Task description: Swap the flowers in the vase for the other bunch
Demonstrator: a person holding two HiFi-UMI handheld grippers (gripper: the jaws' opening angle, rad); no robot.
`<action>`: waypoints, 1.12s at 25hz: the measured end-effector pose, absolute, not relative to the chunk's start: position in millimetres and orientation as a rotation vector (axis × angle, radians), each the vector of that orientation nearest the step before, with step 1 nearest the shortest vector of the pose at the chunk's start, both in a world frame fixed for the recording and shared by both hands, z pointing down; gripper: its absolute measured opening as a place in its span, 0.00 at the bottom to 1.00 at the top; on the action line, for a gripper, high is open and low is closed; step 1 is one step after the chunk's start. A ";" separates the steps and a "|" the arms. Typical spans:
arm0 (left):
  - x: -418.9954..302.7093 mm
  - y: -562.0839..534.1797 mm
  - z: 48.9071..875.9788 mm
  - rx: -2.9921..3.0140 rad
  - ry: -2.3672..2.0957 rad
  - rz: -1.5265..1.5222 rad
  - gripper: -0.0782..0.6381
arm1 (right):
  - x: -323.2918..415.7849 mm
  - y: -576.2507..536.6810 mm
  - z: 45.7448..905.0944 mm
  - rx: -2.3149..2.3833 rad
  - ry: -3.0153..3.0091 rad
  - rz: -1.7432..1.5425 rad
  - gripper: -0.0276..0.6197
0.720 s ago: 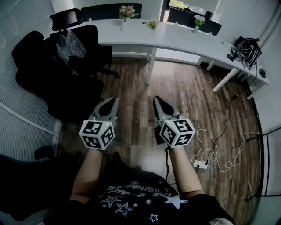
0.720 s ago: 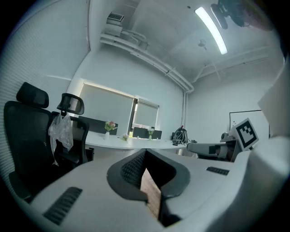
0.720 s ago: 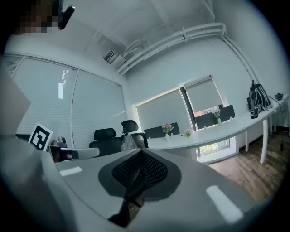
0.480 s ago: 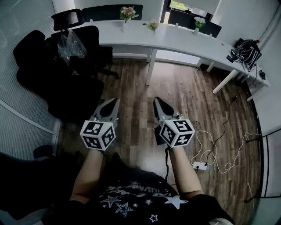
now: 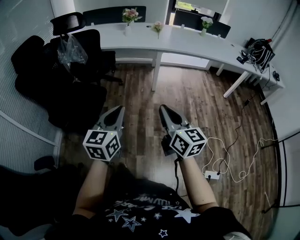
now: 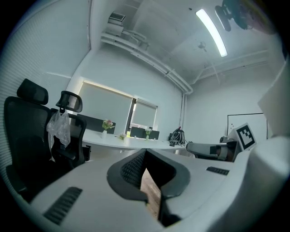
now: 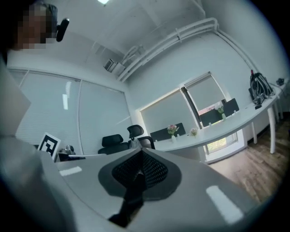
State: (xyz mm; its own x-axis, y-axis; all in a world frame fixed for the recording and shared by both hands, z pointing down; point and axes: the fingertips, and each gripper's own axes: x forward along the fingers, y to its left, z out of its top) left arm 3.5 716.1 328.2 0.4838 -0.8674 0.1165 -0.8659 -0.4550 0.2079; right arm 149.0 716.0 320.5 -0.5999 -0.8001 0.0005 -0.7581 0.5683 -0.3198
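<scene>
Black office chairs (image 5: 51, 75) crowd the left of the head view, with a clear plastic bag (image 5: 71, 47) hung on one of them. They stand well apart from anything we need. Next comes our left gripper (image 5: 119, 109), held low in front of our body and aimed toward the far desk. Its jaws are pressed together with nothing between them. Its own view confirms this: the tips meet, and only a strip of floor shows behind them. We judge that it is kept closed because nothing is within reach to grasp yet.

Beyond it, the white desk (image 5: 187, 44) runs along the far wall. The flowers sit along its back edge, probably to leave the front of the desk free. A pink bunch (image 5: 130, 14) stands in a pale vase (image 5: 126, 29) farthest left, a smaller bunch (image 5: 158, 26) is near it, and a third bunch (image 5: 205, 21) stands further right. From here we cannot tell which of these is to come out and which is to go in.

Our right gripper (image 5: 163, 108) is held level beside the left one, likewise closed and empty. At the far right, a white cable (image 5: 240, 177) trails over the wooden floor (image 5: 197, 98) to a power strip (image 5: 212, 175), something to step around as we walk to the desk.
</scene>
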 end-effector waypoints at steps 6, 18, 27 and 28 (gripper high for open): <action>15.5 722.4 347.1 2.480 -1.435 -0.002 0.12 | 155.6 721.4 345.7 -1.329 2.664 -0.448 0.05; 11.7 643.5 356.4 2.465 -1.414 -0.009 0.12 | 160.8 656.1 361.3 -1.415 2.661 -0.480 0.05; -9.2 534.4 356.5 2.469 -1.373 -0.031 0.12 | 140.8 555.4 366.1 -1.442 2.657 -0.516 0.05; -12.6 522.7 354.6 2.472 -1.372 -0.031 0.12 | 137.5 543.3 362.7 -1.441 2.655 -0.514 0.05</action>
